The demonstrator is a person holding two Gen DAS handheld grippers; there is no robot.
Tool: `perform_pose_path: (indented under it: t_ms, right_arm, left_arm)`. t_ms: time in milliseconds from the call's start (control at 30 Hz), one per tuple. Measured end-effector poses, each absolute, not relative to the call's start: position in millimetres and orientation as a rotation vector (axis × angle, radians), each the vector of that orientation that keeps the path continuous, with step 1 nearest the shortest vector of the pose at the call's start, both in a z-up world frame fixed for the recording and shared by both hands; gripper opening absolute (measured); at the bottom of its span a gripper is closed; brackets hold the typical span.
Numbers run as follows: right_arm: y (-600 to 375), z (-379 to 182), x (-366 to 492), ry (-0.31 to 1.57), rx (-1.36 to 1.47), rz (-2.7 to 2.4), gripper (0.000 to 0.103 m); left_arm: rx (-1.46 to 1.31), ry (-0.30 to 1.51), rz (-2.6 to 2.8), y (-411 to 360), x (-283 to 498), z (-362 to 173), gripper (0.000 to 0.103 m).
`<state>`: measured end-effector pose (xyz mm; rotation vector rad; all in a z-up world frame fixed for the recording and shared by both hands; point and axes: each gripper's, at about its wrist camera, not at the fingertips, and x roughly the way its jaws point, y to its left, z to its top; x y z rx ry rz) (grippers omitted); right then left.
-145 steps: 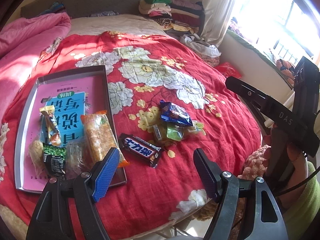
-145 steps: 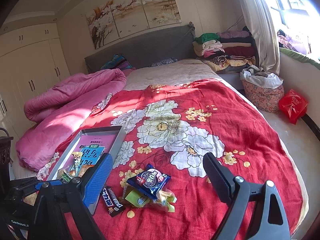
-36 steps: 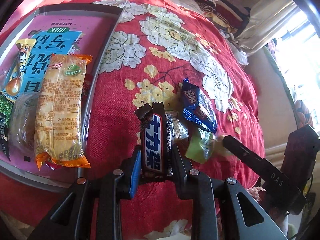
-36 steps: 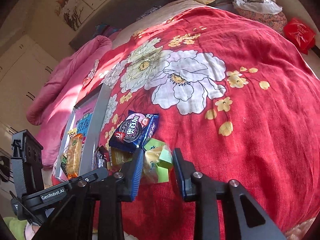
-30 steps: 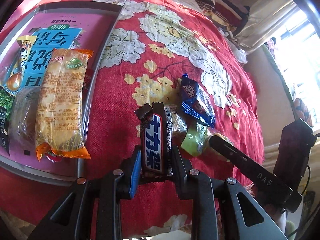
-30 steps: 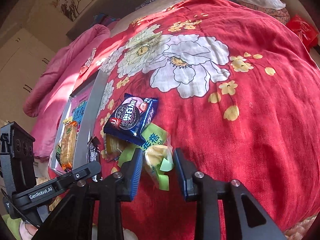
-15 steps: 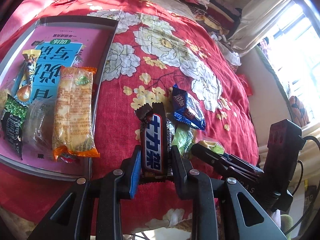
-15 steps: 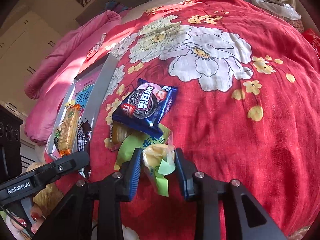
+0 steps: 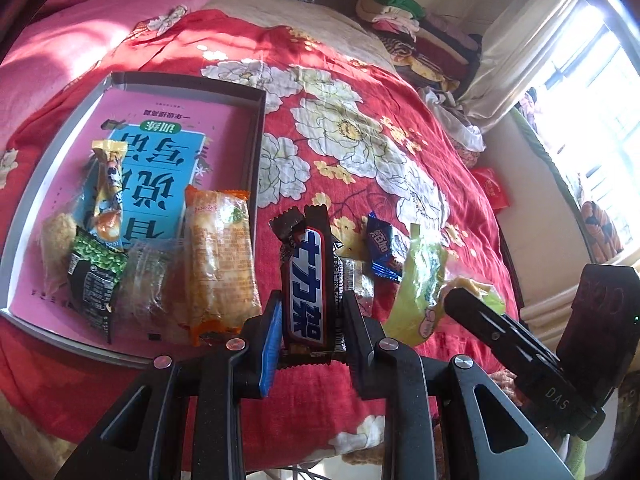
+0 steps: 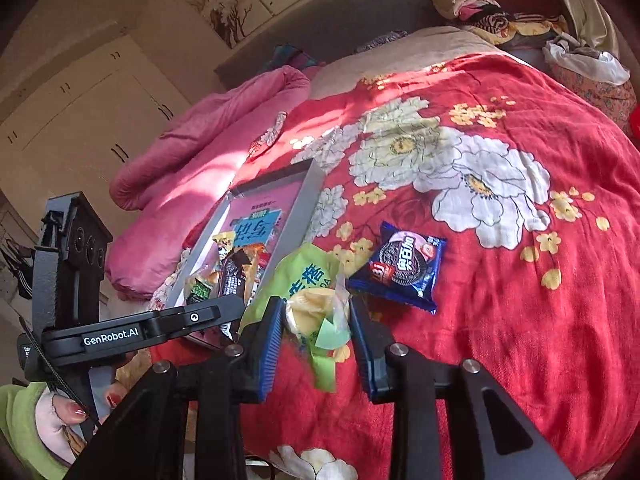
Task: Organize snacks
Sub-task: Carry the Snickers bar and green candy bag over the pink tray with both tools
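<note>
My left tongs [image 9: 310,322] point down at a slant over the bed. They are closed on a chocolate bar [image 9: 307,280]. The bar stands up between the two fingers, with its top end sticking out past the tips.

My right tongs [image 10: 318,322] point down too, but not as steeply. They are closed on a green snack bag [image 10: 310,292]. The bag has a pale yellow cake inside, and its loose end hangs below the fingers. In the right view I can see a hand [image 10: 64,412] with red nails and a green sleeve holding the left tool.

The bed has a red blanket [image 10: 520,300] with big white flowers and small yellow ones. A pink quilt [image 10: 208,136] is bunched up on the far left side. Behind the bed I see a grey headboard, pictures on the wall and pale cupboards. A pile of folded clothes [image 9: 400,12] sits at the far corner, and bright light comes in from a window on the right.

A grey tray [image 9: 256,144] lies on the blanket, left of the chocolate bar. It has a pink and blue sheet in it and several snacks, with an orange cake pack [image 9: 220,256] nearest the bar. A blue cookie pack [image 10: 404,266] lies flat on the blanket, just beyond and right of the green bag. A small clear wrapped snack [image 9: 356,276] shows just behind the chocolate bar.
</note>
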<state>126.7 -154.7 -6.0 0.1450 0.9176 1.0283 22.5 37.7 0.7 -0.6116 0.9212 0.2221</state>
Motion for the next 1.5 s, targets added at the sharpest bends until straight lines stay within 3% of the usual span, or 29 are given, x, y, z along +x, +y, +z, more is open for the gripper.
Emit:
perform_pose_path:
  t_ms: [233, 767, 1500]
  right_arm:
    - [-148, 17, 116, 0.799, 0.171, 1.068, 0.033]
    - [-121, 29, 96, 0.767, 0.135, 1.120, 0.033]
    - [-47, -6, 79, 0.869, -0.040, 1.202, 0.033]
  left_arm:
    - [-0.597, 0.882, 0.269, 58, 5, 13, 0.029]
    - [-0.606, 0.823, 0.378, 103, -33, 26, 0.029]
    - [-0.638, 0.876, 0.530, 171, -73, -6, 0.029]
